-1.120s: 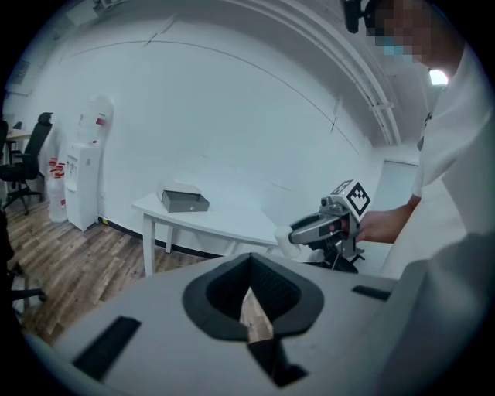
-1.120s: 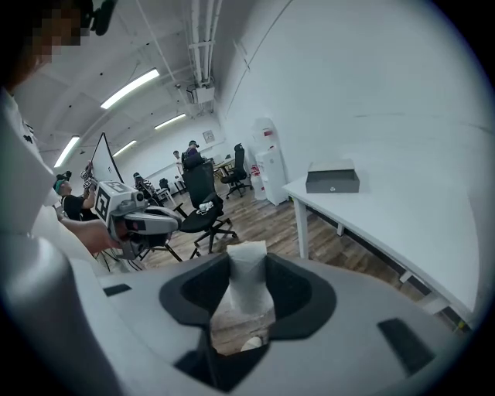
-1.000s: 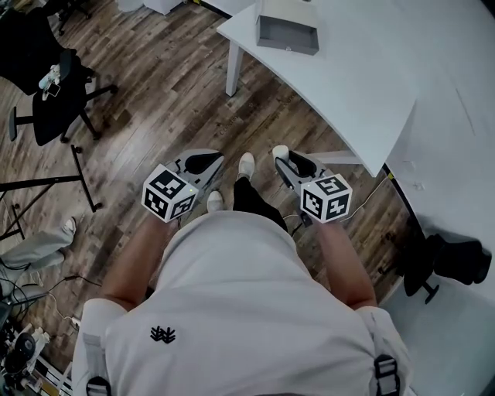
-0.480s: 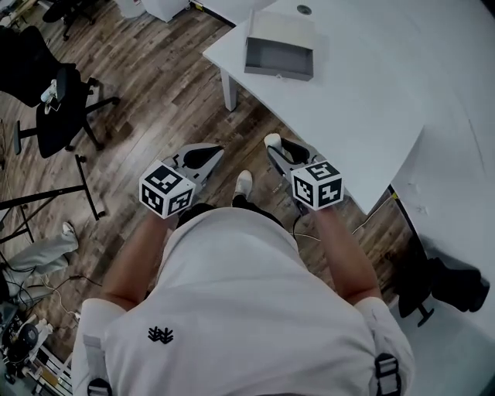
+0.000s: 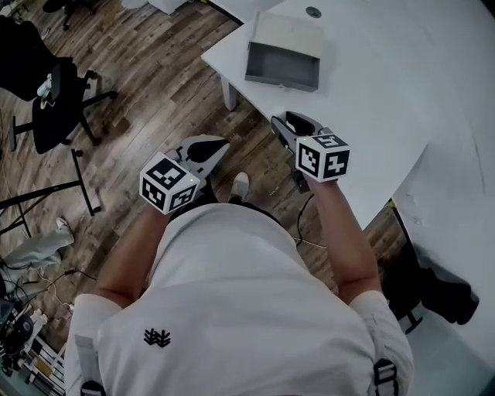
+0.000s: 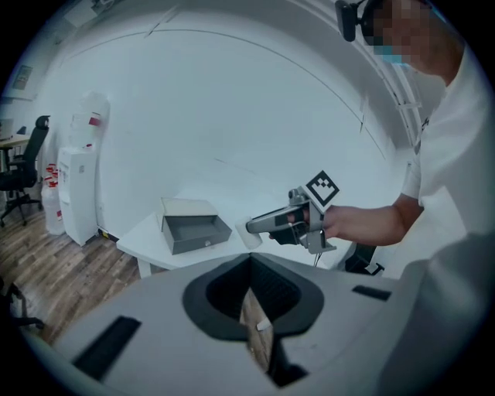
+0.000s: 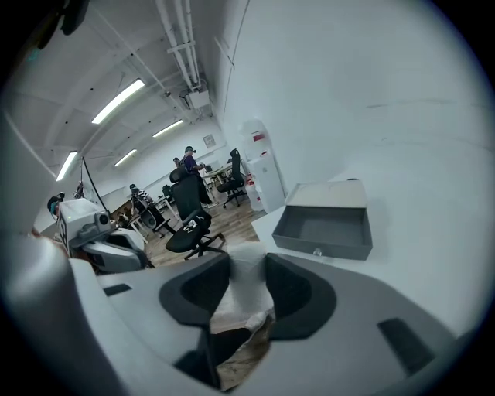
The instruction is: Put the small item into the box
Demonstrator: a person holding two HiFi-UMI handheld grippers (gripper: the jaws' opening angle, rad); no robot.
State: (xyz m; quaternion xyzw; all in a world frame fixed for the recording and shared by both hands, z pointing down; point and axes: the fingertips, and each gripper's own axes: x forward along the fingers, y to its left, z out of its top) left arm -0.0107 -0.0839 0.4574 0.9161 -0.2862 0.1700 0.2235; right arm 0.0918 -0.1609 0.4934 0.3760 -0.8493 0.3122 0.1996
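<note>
An open grey box point(image 5: 281, 77) sits on the white table point(image 5: 371, 100) near its corner. My right gripper point(image 5: 278, 120) hovers at the table's near edge, a short way in front of the box, shut on a small white item point(image 5: 278, 113). The right gripper view shows that white item point(image 7: 247, 280) wedged between the jaws, with the box point(image 7: 321, 249) ahead and to the right. My left gripper point(image 5: 219, 145) hangs over the wooden floor, left of the right one, jaws together and nothing in them. From the left gripper view, the right gripper point(image 6: 251, 230) and the box point(image 6: 195, 232) are visible.
A black office chair point(image 5: 54, 100) and a black stand point(image 5: 81, 178) are on the floor at the left. A cable point(image 5: 305, 213) trails below the table edge. A dark chair base point(image 5: 433, 294) lies at the lower right. A small round cap point(image 5: 313, 12) sits behind the box.
The person has stepped toward the table. Both grippers moved forward, and the right one rose to the table edge with the white item still in it.
</note>
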